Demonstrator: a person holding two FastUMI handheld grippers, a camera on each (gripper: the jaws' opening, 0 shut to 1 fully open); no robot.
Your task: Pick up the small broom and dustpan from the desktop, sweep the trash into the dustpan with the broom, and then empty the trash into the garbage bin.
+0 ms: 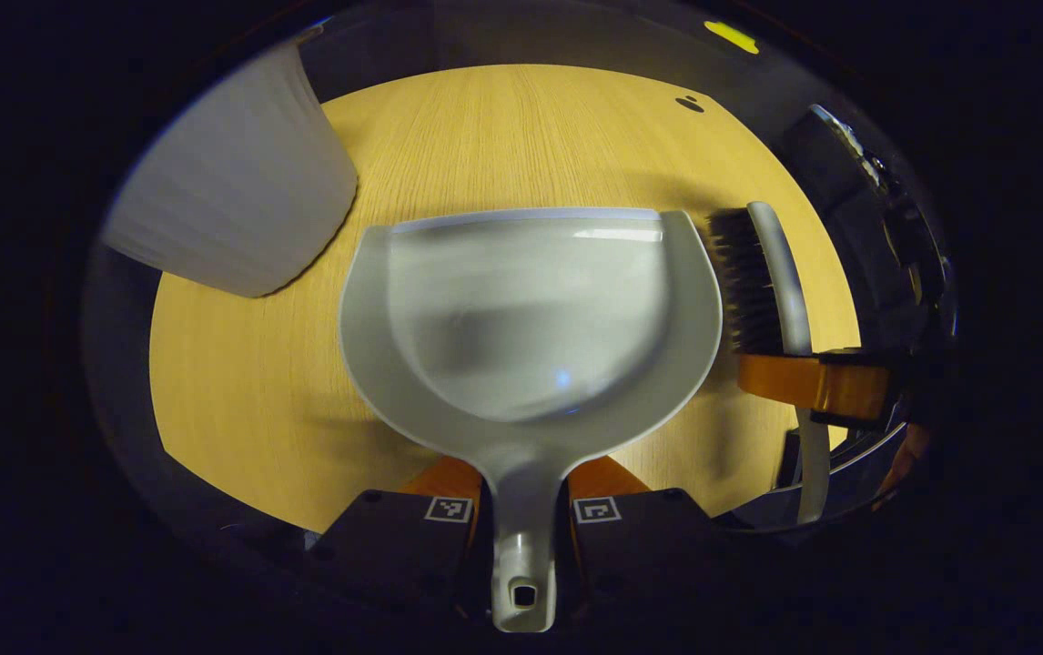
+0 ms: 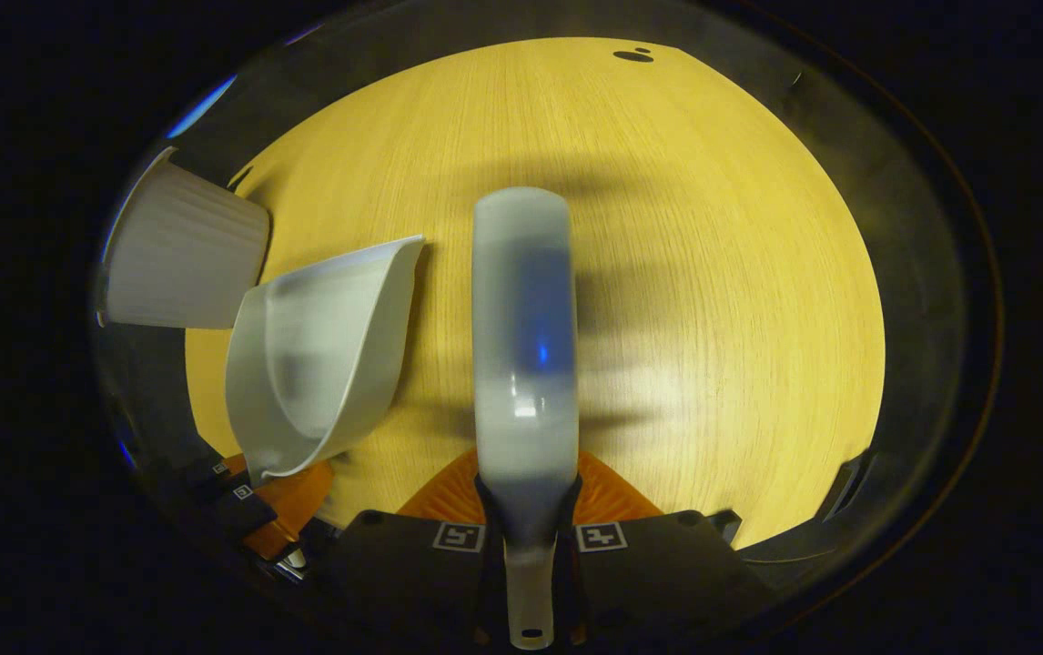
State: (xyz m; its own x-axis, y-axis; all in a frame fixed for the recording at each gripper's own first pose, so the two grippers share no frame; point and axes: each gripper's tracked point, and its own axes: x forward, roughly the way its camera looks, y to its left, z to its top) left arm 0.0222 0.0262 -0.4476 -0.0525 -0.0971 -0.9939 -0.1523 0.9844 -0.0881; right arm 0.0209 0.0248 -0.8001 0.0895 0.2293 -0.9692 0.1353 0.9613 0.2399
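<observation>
In the left gripper view a grey dustpan [image 1: 531, 309] is held by its handle, with my left gripper [image 1: 524, 509] shut on it; its pan looks bare inside and hangs over the wooden desktop [image 1: 521, 136]. To its right the small broom [image 1: 772, 282] shows dark bristles and a grey back, with the right gripper [image 1: 826, 382] closed around its handle. In the right gripper view the broom [image 2: 523, 337] points forward, its handle pinched by my right gripper [image 2: 529, 523]. The dustpan [image 2: 326, 355] hangs tilted at the left there, the left gripper [image 2: 271, 509] below it.
A white ribbed garbage bin [image 1: 235, 186] stands at the desk's left side, close to the dustpan; it appears again in the right gripper view [image 2: 180, 259]. A small dark speck [image 1: 690, 104] lies near the far edge of the desktop [image 2: 713, 273].
</observation>
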